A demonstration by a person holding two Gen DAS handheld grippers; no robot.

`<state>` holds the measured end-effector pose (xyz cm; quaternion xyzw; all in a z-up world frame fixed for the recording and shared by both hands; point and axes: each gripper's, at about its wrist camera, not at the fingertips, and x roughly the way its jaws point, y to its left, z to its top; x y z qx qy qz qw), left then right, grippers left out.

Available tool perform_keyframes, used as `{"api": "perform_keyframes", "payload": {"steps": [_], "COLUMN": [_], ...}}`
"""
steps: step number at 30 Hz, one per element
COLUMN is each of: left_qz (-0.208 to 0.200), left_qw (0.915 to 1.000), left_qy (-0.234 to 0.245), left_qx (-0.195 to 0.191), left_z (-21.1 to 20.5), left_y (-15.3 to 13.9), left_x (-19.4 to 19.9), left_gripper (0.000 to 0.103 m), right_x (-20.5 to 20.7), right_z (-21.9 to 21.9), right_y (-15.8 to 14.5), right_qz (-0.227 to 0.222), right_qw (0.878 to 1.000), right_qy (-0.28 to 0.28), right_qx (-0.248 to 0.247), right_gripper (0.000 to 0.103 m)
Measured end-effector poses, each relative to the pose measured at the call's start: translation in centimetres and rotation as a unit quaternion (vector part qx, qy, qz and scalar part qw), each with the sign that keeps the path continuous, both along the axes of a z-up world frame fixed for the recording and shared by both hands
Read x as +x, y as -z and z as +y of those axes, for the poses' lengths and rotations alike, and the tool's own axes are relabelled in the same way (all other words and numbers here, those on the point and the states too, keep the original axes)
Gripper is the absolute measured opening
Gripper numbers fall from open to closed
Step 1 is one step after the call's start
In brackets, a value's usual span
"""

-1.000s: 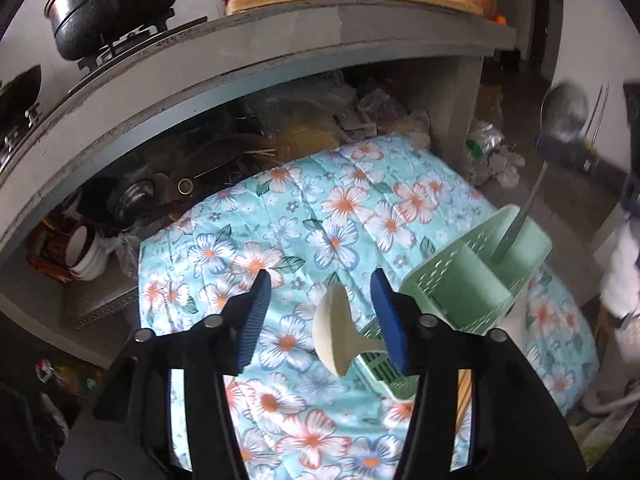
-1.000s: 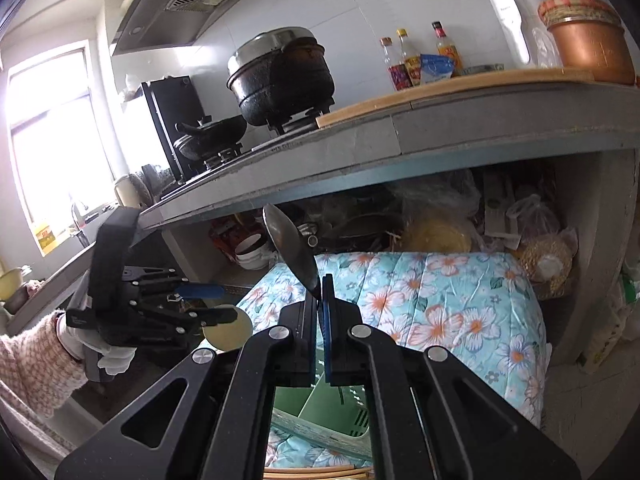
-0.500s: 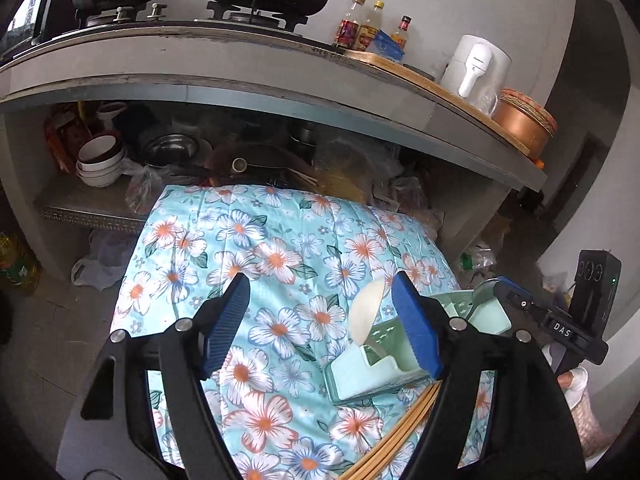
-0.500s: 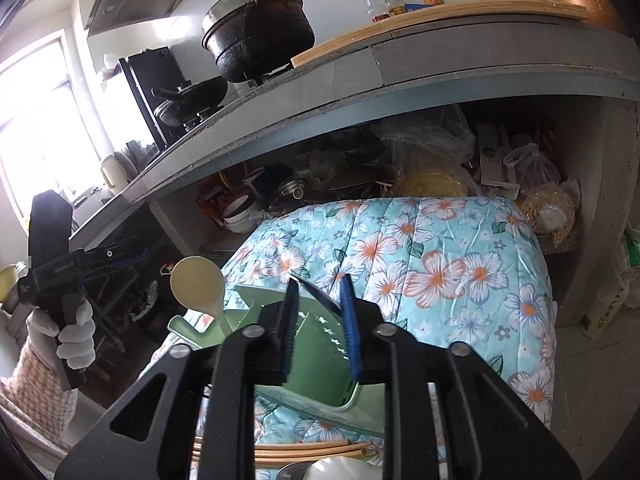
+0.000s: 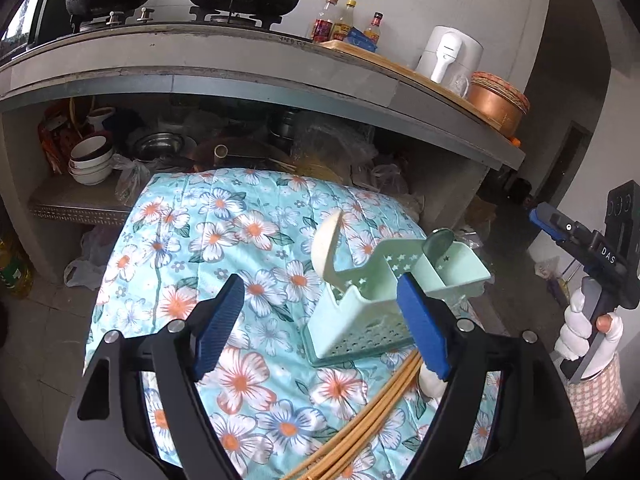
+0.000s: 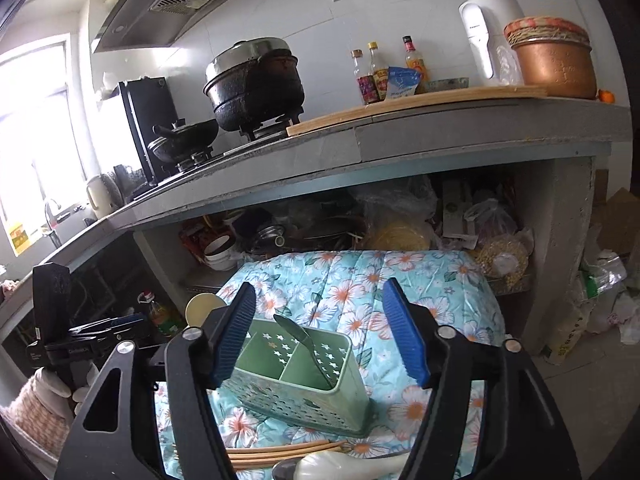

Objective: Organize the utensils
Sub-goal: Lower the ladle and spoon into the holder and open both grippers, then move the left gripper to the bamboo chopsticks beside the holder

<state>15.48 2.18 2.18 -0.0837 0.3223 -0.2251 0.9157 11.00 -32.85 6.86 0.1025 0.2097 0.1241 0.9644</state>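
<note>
A green perforated utensil holder (image 5: 368,304) (image 6: 304,376) stands on the floral cloth (image 5: 224,240). A cream rice paddle (image 5: 328,248) (image 6: 202,308) stands in one compartment and a metal spoon (image 6: 306,344) (image 5: 438,240) in another. Several wooden chopsticks (image 5: 372,412) (image 6: 280,454) and a white spoon (image 6: 344,468) lie on the cloth in front of the holder. My left gripper (image 5: 320,332) is open and empty, near the holder. My right gripper (image 6: 320,332) is open and empty, above the holder; it also shows in the left wrist view (image 5: 552,222).
A concrete counter (image 6: 440,136) overhangs the far side, with pots, bottles, a white kettle (image 6: 492,40) and a copper pot (image 6: 554,64). Bowls, pans and bags fill the shelf (image 5: 80,208) beneath it. The cloth's edges drop to the floor on both sides.
My right gripper has let go of the metal spoon, which now stands in the holder, and its jaws have opened wide. My left gripper has drawn back from the paddle and opened wider.
</note>
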Motion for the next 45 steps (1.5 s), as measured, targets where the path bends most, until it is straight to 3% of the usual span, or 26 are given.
{"api": "perform_keyframes", "payload": {"steps": [5,12,19,25,29,36,45], "left_qz": [0.025,0.074,0.137,0.133,0.137,0.129,0.107], "left_qw": [0.9991,0.9945,0.9876,0.9882,0.9868,0.9835,0.9825], "left_qy": [0.031,0.069,0.076,0.074,0.08,0.107,0.13], "left_qx": [0.016,0.025,0.01,0.016,0.03,0.069,0.078], "left_z": [-1.6,-4.8,-7.5,-9.2,-10.7,-12.7,-13.3], "left_y": [2.2,6.0,9.0,9.6,10.4,10.4,9.9], "left_x": [-1.4,-2.9,-2.9,-2.6,-2.4,-3.3,-4.9], "left_gripper": [0.084,0.086,0.093,0.093,0.093,0.093,0.093], "right_x": [-3.1,-5.5,-6.7,-6.4,-5.4,-6.0,-6.4], "right_z": [-0.2,0.2,1.1,1.9,2.0,2.0,1.6], "right_y": [0.8,6.2,13.5,17.6,20.2,20.6,20.2], "right_qz": [0.019,0.106,0.204,0.243,0.292,0.271,0.258], "right_qw": [0.998,0.991,0.971,0.96,0.945,0.95,0.957], "right_qy": [0.041,0.063,0.099,0.101,0.109,0.117,0.109], "right_qx": [-0.036,-0.052,-0.075,-0.097,-0.1,-0.098,-0.077], "right_gripper": [0.097,0.097,0.097,0.097,0.097,0.097,0.097]}}
